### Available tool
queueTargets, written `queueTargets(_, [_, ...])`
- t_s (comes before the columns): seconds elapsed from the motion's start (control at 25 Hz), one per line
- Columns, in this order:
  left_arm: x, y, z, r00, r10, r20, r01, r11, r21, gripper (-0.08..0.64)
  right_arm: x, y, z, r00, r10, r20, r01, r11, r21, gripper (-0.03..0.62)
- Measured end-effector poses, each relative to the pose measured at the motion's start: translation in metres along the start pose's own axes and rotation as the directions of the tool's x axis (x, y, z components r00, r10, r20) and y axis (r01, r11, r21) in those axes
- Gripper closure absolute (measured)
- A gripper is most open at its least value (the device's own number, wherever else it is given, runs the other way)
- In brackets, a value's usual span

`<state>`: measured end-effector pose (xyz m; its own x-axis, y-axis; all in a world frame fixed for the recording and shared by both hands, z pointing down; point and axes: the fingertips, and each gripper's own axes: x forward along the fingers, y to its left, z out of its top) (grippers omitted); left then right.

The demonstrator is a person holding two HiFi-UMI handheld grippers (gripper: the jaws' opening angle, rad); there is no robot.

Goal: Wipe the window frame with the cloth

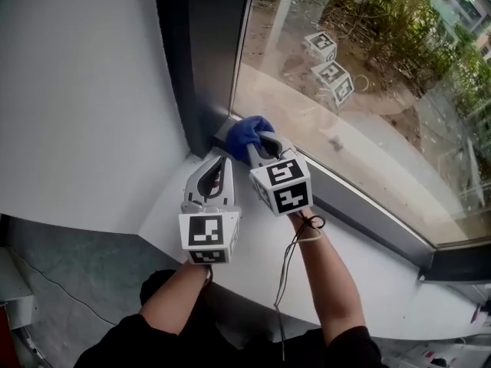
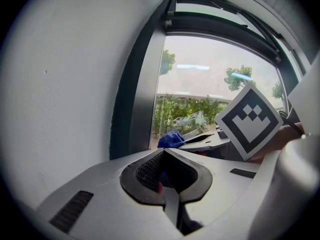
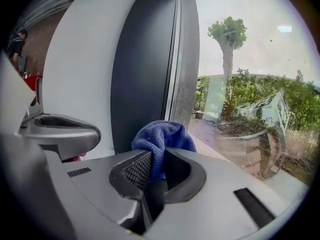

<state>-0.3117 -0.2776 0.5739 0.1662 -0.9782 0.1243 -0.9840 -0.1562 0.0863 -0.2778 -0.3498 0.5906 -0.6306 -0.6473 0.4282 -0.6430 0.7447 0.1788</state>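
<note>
We see the right hand-held gripper (image 1: 259, 139) reaching forward to the bottom corner of the window, clenched on a bunched blue cloth (image 1: 244, 133). Its own view shows the fabric pinched between the two pads and bulging out past the tips. The cloth sits against the foot of the dark upright of the window frame (image 1: 205, 60), where the upright meets the lower rail. It seems to be touching the metal, though we cannot be sure of contact from this angle.

The right forearm (image 1: 331, 282) stretches up from the lower edge of the head view, angled slightly leftward, with the marker cube tilted toward us. A thin dark cord (image 1: 287, 261) is looped at the wrist and trails down beside the arm.

The left hand-held gripper (image 1: 218, 162) lies just beside the right one, pointing at the same corner, over the white sill (image 1: 163, 215). Its jaws are pressed together with nothing between them, its tips short of the cloth. The left forearm (image 1: 179, 294) comes in straight from below. The glass (image 1: 383, 98) runs away to the right, and the white wall (image 1: 84, 90) to the left.
</note>
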Motion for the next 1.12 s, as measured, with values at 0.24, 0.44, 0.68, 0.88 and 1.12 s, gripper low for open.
queueTargets(0.24, [0.002, -0.017, -0.003, 1.0, -0.024, -0.011, 0.024, 0.999, 0.04, 0.555, -0.019, -0.011, -0.013, 0.999, -0.031, -0.018, 0.03, 0.999, -0.019, 0.569])
queueTargets(0.44, [0.001, -0.023, -0.003, 0.999, -0.043, -0.015, 0.044, 0.997, 0.056, 0.555, -0.033, -0.018, -0.022, 0.997, -0.076, -0.029, 0.074, 0.996, -0.054, 0.569])
queueTargets(0.68, [0.004, -0.042, -0.006, 0.996, -0.084, -0.015, 0.086, 0.992, 0.097, 0.555, -0.047, -0.027, -0.032, 0.99, -0.133, -0.042, 0.129, 0.988, -0.088, 0.569])
queueTargets(0.88, [0.009, -0.046, -0.01, 0.994, -0.097, -0.04, 0.101, 0.99, 0.099, 0.555, -0.054, -0.034, -0.035, 0.981, -0.187, -0.045, 0.18, 0.975, -0.127, 0.569])
queueTargets(1.12, [0.011, -0.049, -0.01, 0.993, -0.106, -0.043, 0.109, 0.99, 0.093, 0.555, -0.06, -0.04, -0.043, 0.973, -0.224, -0.061, 0.216, 0.97, -0.115, 0.569])
